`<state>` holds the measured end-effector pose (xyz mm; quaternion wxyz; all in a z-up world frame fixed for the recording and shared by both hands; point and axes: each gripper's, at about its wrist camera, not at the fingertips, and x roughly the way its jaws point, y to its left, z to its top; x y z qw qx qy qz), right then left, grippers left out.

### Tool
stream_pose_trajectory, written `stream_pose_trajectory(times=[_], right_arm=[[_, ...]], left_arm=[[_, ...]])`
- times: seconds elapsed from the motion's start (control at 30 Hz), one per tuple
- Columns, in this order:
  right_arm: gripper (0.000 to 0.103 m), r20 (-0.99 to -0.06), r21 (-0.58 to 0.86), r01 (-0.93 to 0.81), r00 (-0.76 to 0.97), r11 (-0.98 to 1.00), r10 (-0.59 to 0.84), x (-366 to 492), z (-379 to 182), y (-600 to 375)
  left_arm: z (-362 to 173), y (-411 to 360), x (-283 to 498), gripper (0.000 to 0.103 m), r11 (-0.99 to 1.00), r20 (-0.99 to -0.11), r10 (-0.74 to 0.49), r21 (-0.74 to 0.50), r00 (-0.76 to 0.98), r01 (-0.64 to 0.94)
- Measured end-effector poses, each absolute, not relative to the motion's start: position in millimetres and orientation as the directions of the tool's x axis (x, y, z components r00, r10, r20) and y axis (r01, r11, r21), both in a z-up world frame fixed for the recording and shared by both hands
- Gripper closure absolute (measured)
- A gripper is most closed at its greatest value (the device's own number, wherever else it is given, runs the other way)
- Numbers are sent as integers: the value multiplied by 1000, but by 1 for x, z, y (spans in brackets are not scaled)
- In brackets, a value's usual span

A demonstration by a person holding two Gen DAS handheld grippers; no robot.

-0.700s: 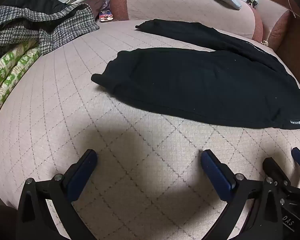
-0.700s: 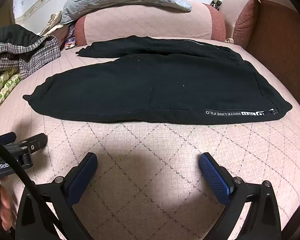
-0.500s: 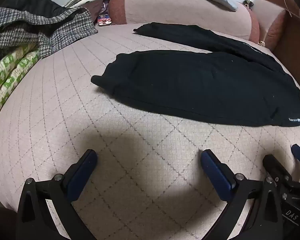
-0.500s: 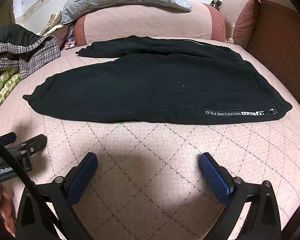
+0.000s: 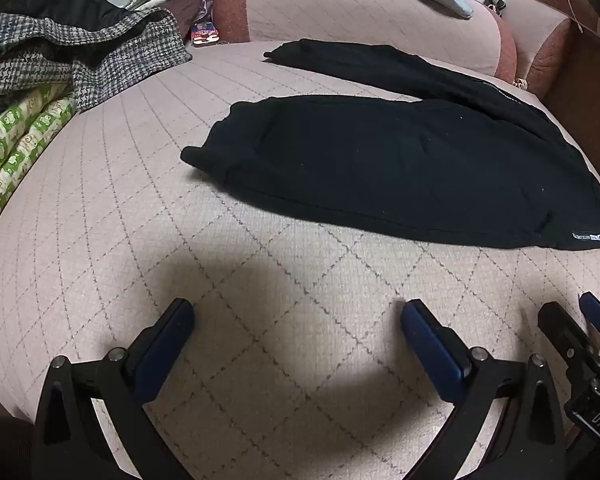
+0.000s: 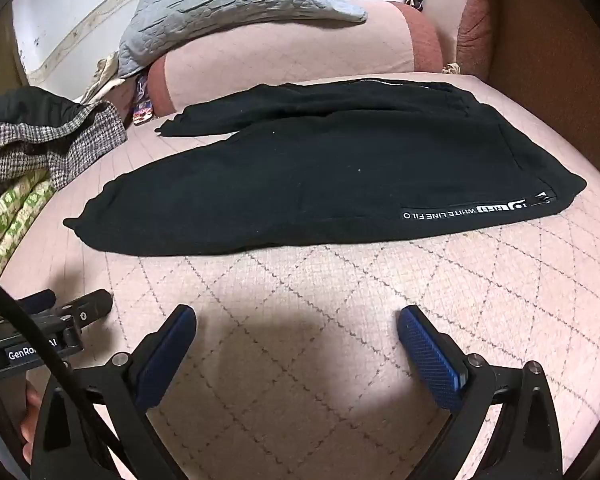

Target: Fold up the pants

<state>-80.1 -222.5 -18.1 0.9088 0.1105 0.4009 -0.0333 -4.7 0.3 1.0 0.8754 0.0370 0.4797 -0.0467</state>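
Black pants [image 5: 380, 160] lie flat on a pink quilted bed [image 5: 140, 200], legs spread apart toward the left, waist at the right with a white printed label [image 6: 480, 210]. They also show in the right wrist view [image 6: 320, 184]. My left gripper [image 5: 296, 332] is open and empty, hovering above the bed in front of the near leg's cuff [image 5: 204, 156]. My right gripper [image 6: 296, 336] is open and empty, in front of the near leg's lower edge. The right gripper shows at the left view's right edge [image 5: 580, 340], the left gripper at the right view's left edge [image 6: 68, 312].
A houndstooth garment [image 5: 80, 56] and a green patterned cloth [image 5: 16, 148] pile at the left. A pink bolster [image 6: 292, 52] with a grey quilt [image 6: 220, 0] lies behind the pants. A brown headboard [image 6: 560, 80] stands at the right.
Both grippers have shifted slightly over the bed; the right view has tilted and the pants look closer. The pants have not moved and both grippers stay open.
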Motion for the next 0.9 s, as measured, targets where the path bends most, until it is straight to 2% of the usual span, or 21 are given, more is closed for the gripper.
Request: stream_pose_trajectory(times=[0.2,0.6,0.73,0.83,0.9], right_arm=[[0,-773,54,129,633,990,-41,-74,-19,-208],[0,-771,70,133,636,989,-31,-74,-18,-210],[1,-758,46,122,651,991,-45,-80,-13,-206],[12,-731,39,98,681,994,-38,-88,3,-204],[14,-696,50,85,717,995,-26,-90,27,-205]], left_arm=[[2,0,-5,0,993,-841,-44,24,539,118],[11,2,-11,0,992,-827,-13,59,562,110],[49,10,-37,0,993,-765,1,76,644,88],[97,22,-65,0,995,-679,6,78,734,64],[128,28,-82,0,994,-611,23,100,791,48]])
